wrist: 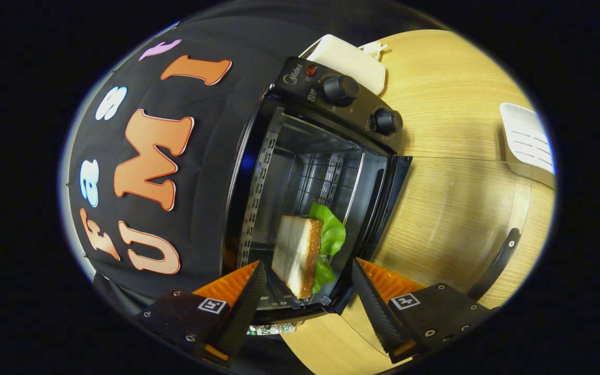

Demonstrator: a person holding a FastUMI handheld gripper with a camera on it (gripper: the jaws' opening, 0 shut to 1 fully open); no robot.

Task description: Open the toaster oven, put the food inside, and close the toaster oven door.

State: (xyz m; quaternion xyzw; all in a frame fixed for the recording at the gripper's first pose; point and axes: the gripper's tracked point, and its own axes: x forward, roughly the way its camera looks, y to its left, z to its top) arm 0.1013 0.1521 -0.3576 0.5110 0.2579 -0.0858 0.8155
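Toasted sandwich inside the toaster oven — door open.
Gripper fingers spread, holding nothing, sandwich just ahead between them — seemingly released, freeing the gripper to shut the door.

toaster ovens: one, door open, just ahead of the fingers
sandwiches: one, inside the oven, beyond the fingertips
knobs: two on the oven panel
red lights: one
white boxes: one behind the oven
white trays: one, off to the side
grippers: one, fingers spread apart, holding nothing
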